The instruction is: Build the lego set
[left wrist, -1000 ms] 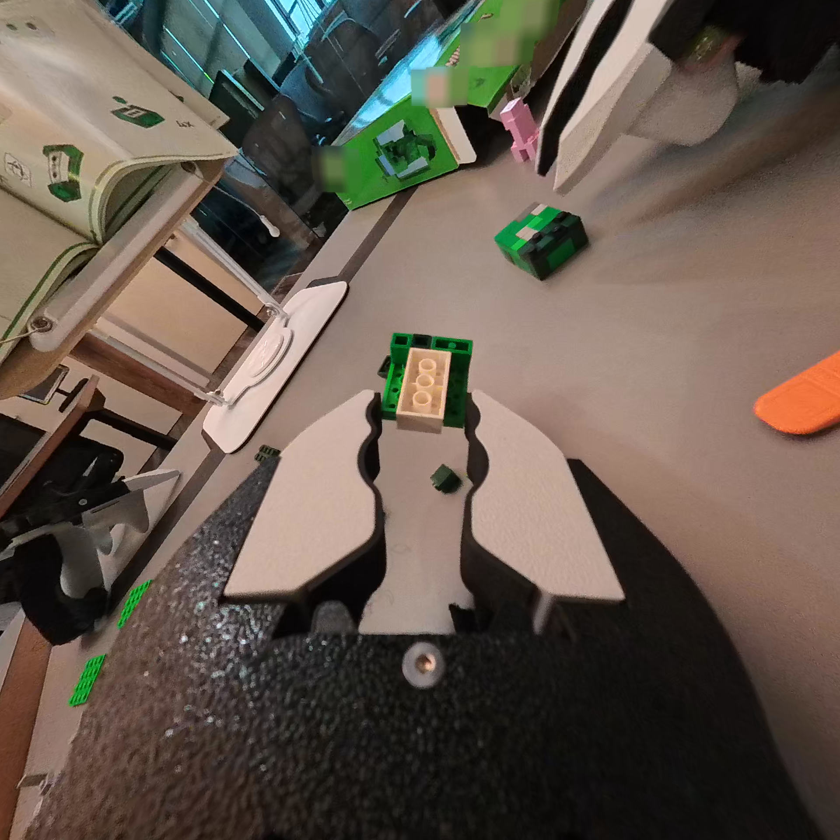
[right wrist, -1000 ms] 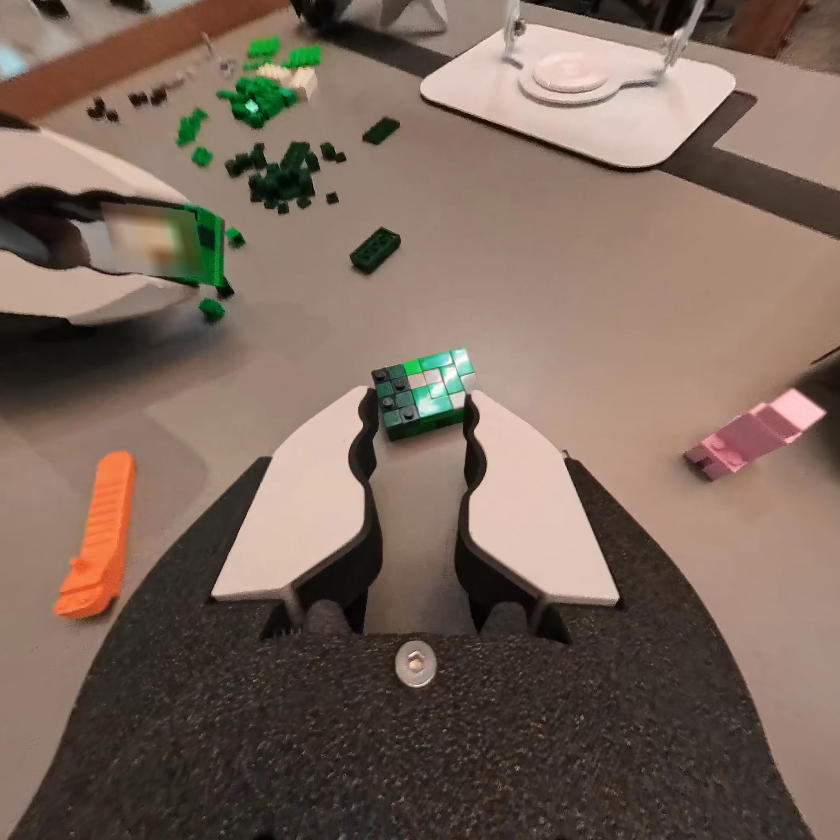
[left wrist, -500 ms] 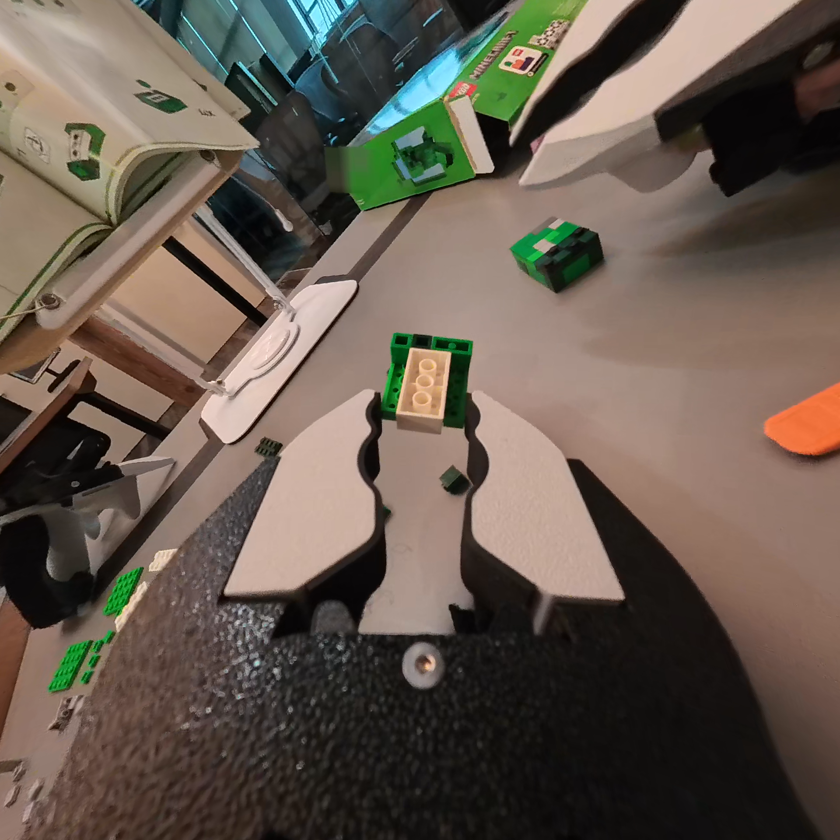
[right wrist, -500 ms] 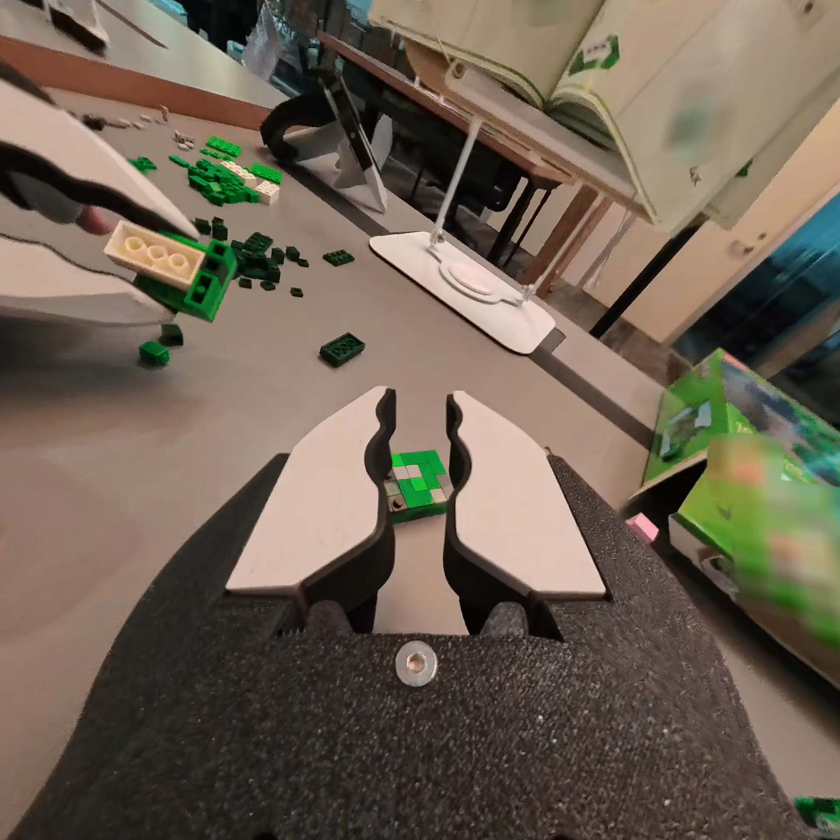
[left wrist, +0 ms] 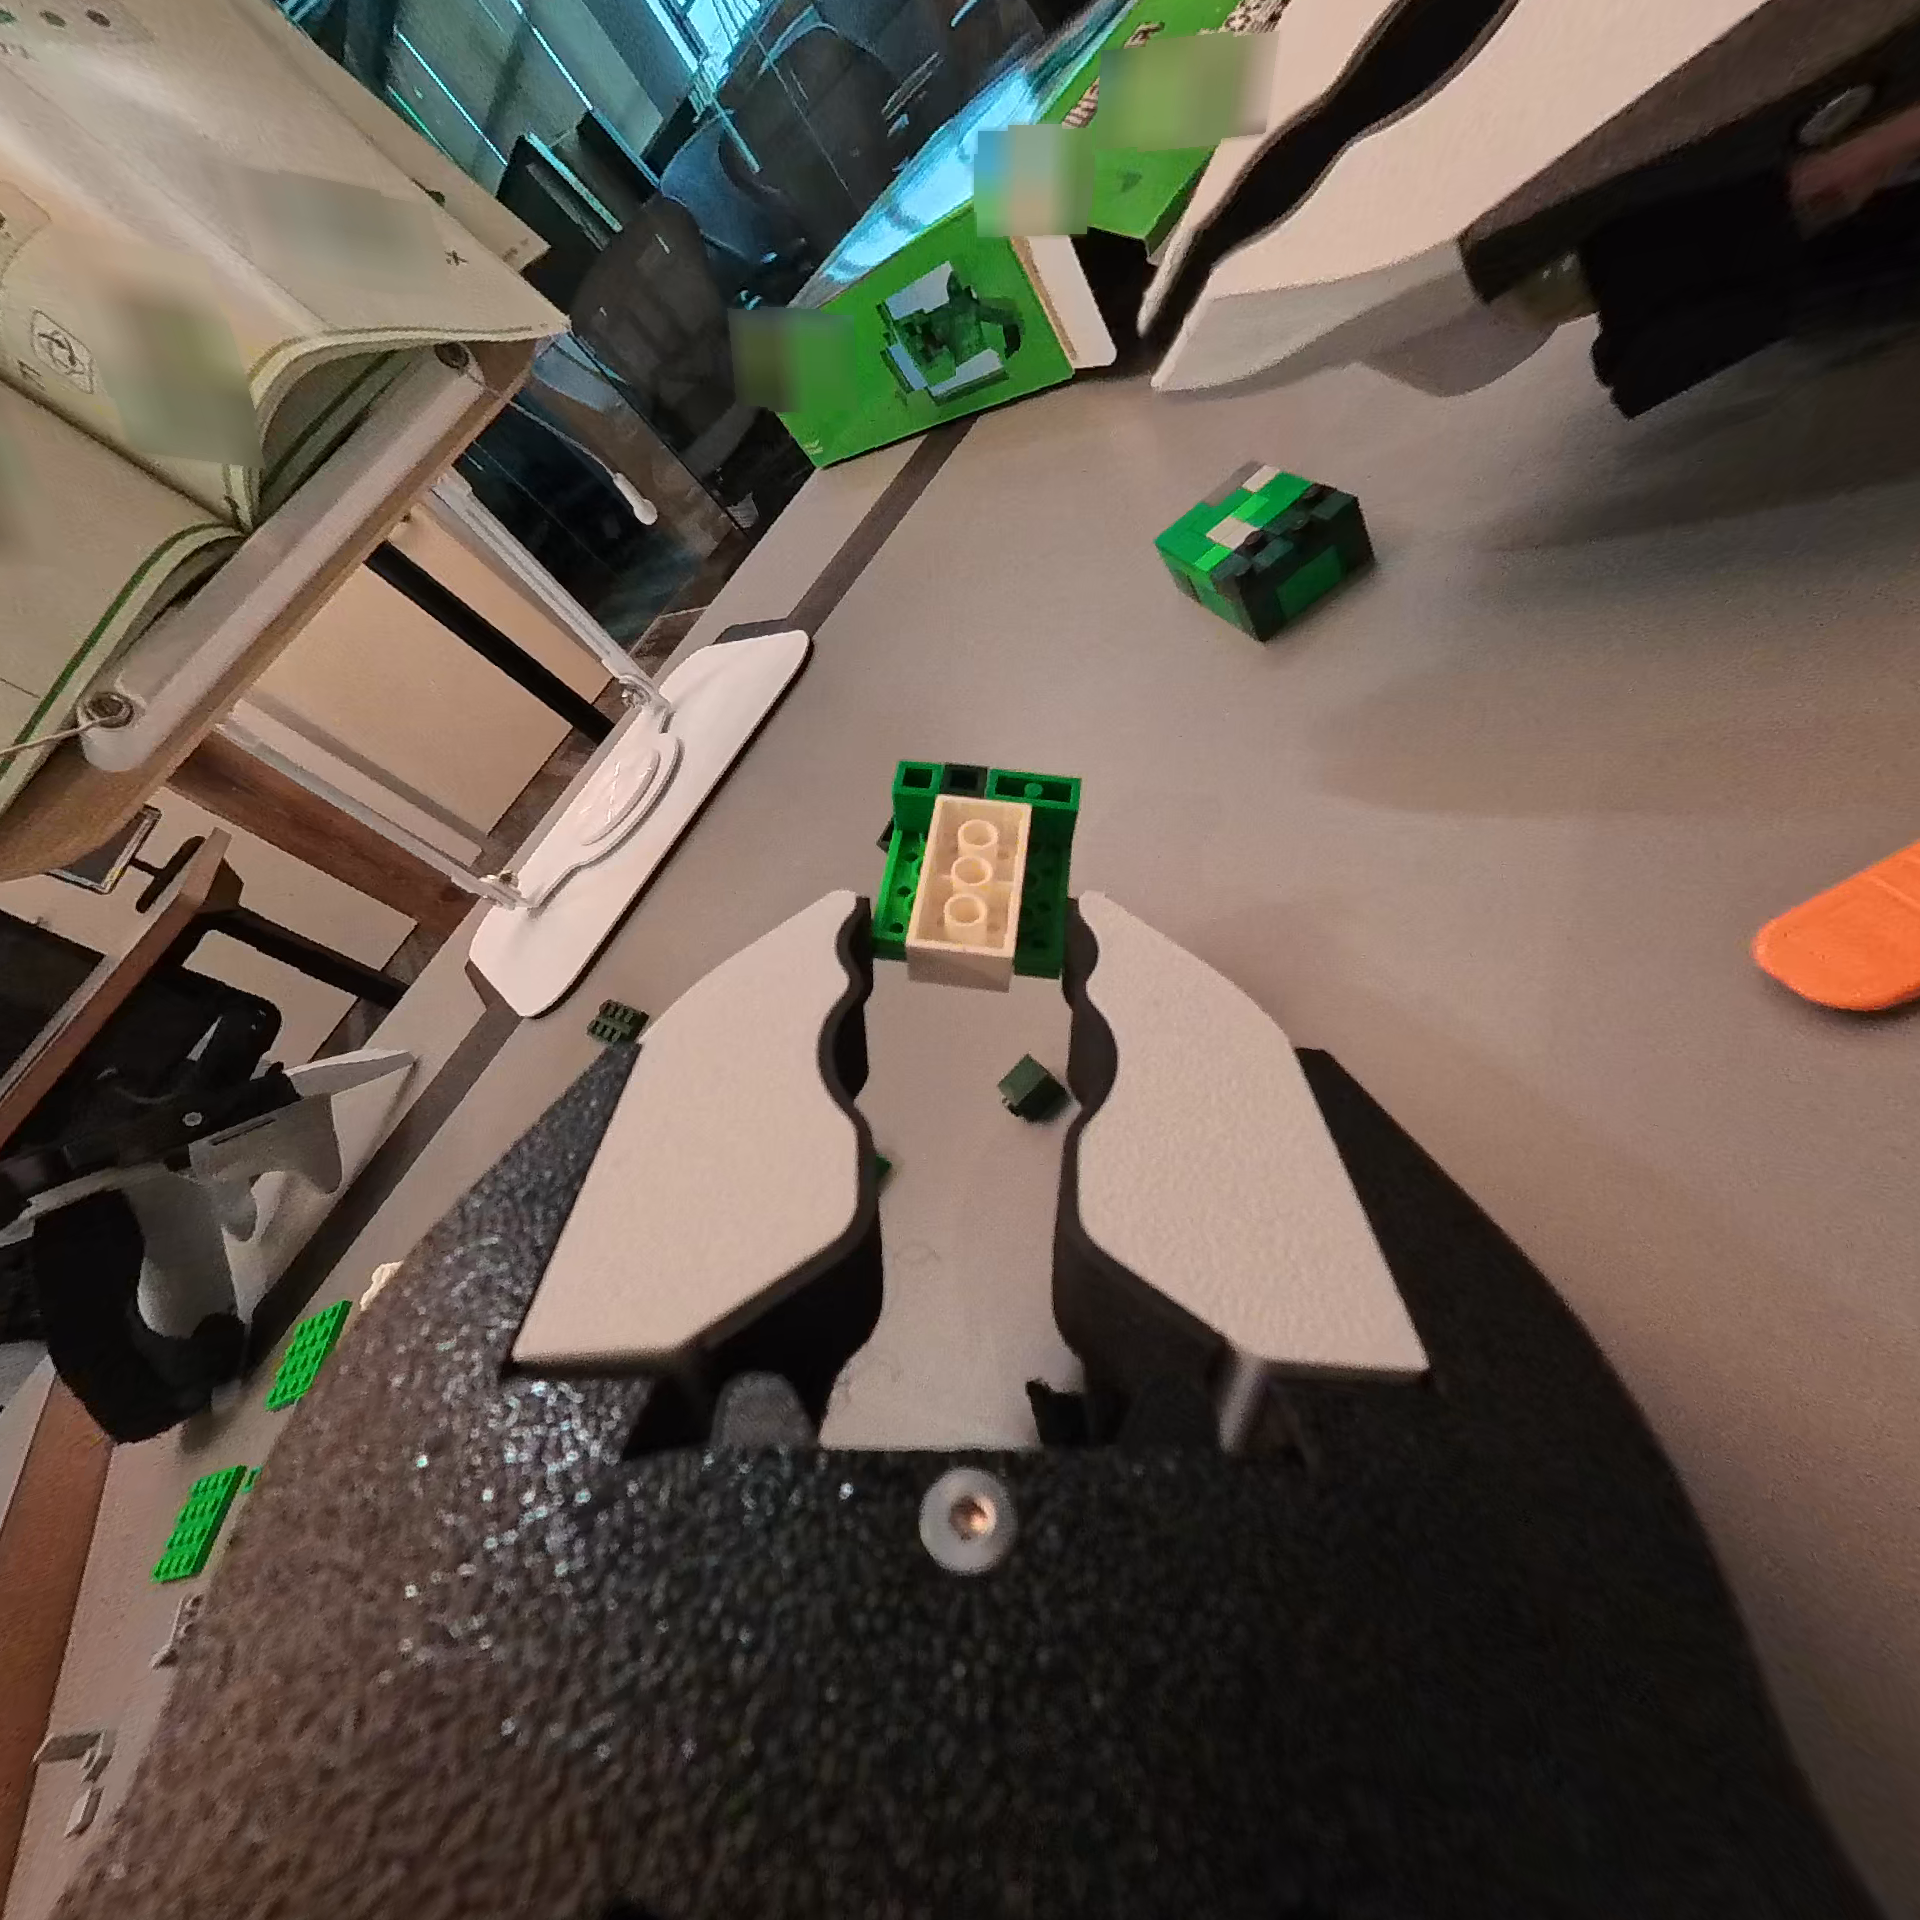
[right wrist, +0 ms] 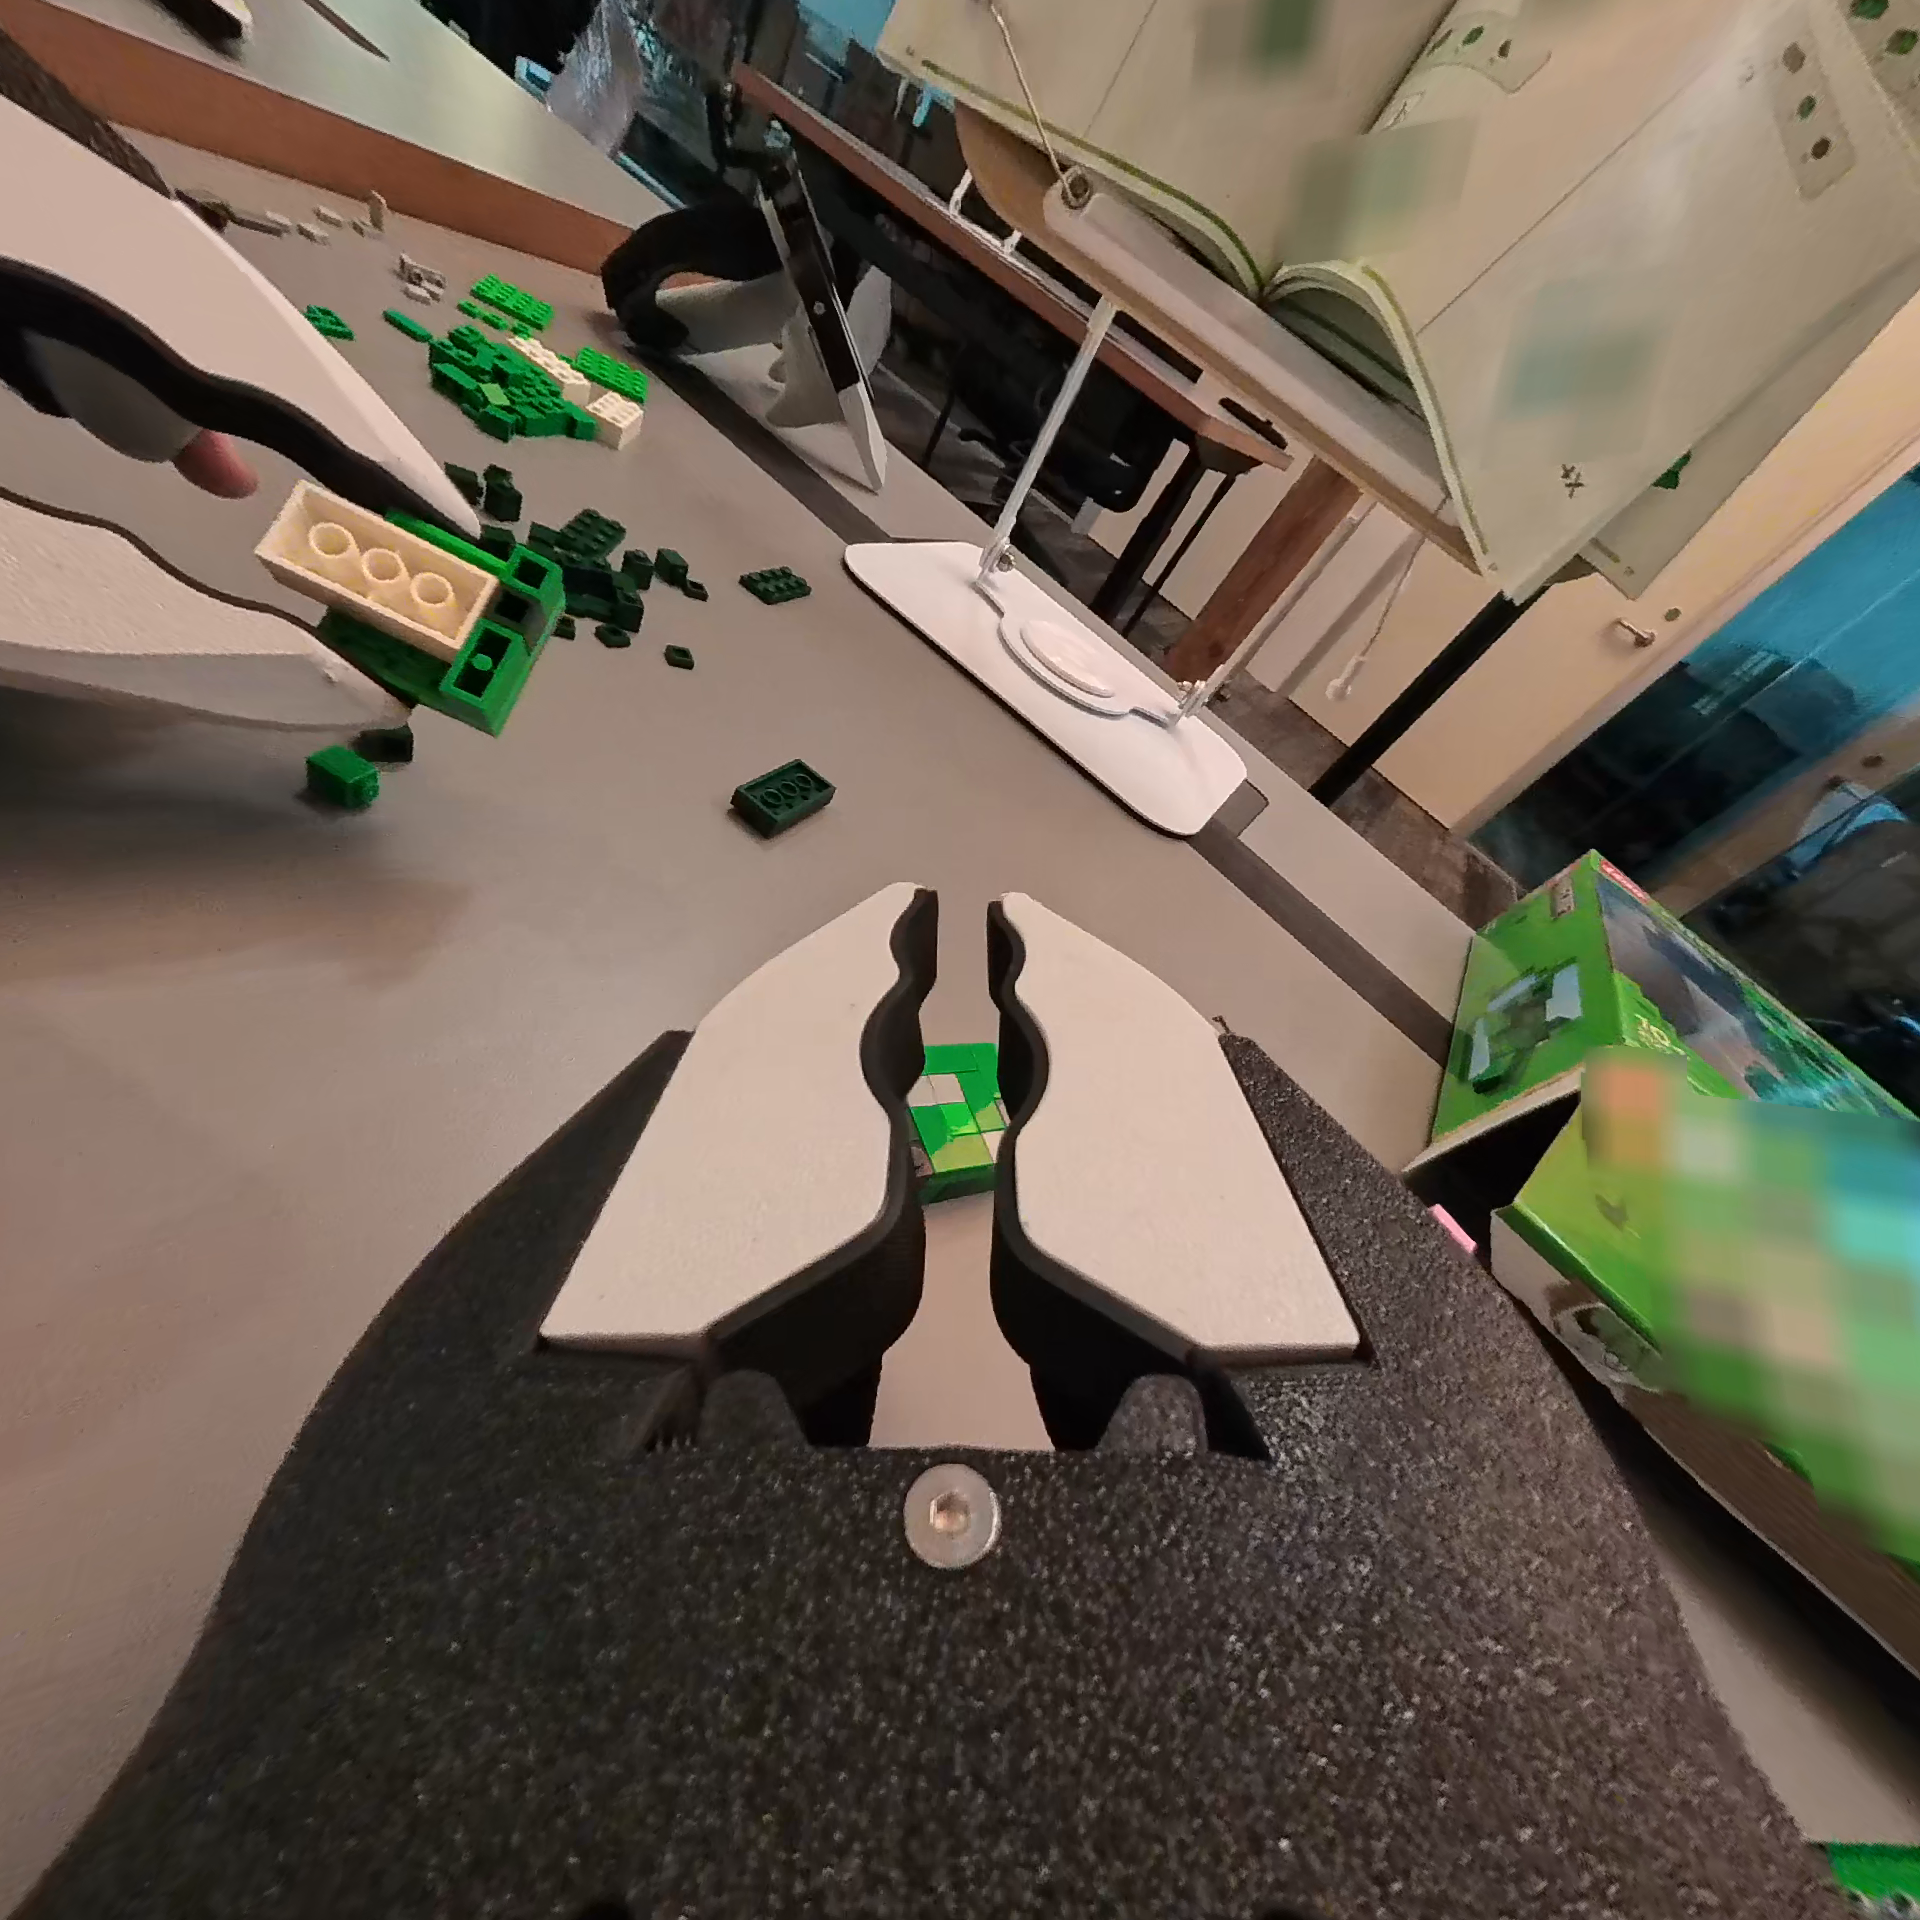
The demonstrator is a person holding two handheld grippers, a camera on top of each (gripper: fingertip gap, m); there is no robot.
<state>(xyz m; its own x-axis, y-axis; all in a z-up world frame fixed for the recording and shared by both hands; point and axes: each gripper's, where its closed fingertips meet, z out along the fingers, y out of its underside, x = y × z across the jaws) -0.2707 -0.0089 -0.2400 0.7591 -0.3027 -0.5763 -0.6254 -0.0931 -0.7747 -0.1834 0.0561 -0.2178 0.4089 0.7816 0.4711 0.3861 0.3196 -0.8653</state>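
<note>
My left gripper [left wrist: 971, 920] is shut on a green lego assembly [left wrist: 1044, 805] with a white brick [left wrist: 966, 883] on top, held above the table. It also shows at the left of the right wrist view, with the assembly [right wrist: 488, 665] at its tips. A green and dark green lego cube [left wrist: 1262, 556] lies on the grey table. My right gripper [right wrist: 961, 914] hangs above it, jaws nearly together and empty. The cube [right wrist: 951, 1127] shows through the narrow gap, down on the table. The right gripper also shows in the left wrist view [left wrist: 1351, 208].
A pile of loose green and white bricks [right wrist: 540, 384] lies far left. A dark green brick [right wrist: 781, 797] and a small green one [right wrist: 341, 777] lie apart. A white stand base [right wrist: 1049, 665] holds the instruction booklet [right wrist: 1455, 208]. Green boxes [right wrist: 1558, 1018] stand right. An orange separator [left wrist: 1849, 956] lies near. My hands' fingertips stand some 12 cm from each other. My right gripper is the nearer one to the cube [right wrist: 951, 1127]: about 6 cm, against 12 cm. It is also in sight in the left wrist view [left wrist: 1260, 501].
My right gripper has left the green cube, risen above it and drawn its jaws nearly together. My left gripper still holds the green and white assembly, almost unmoved.
</note>
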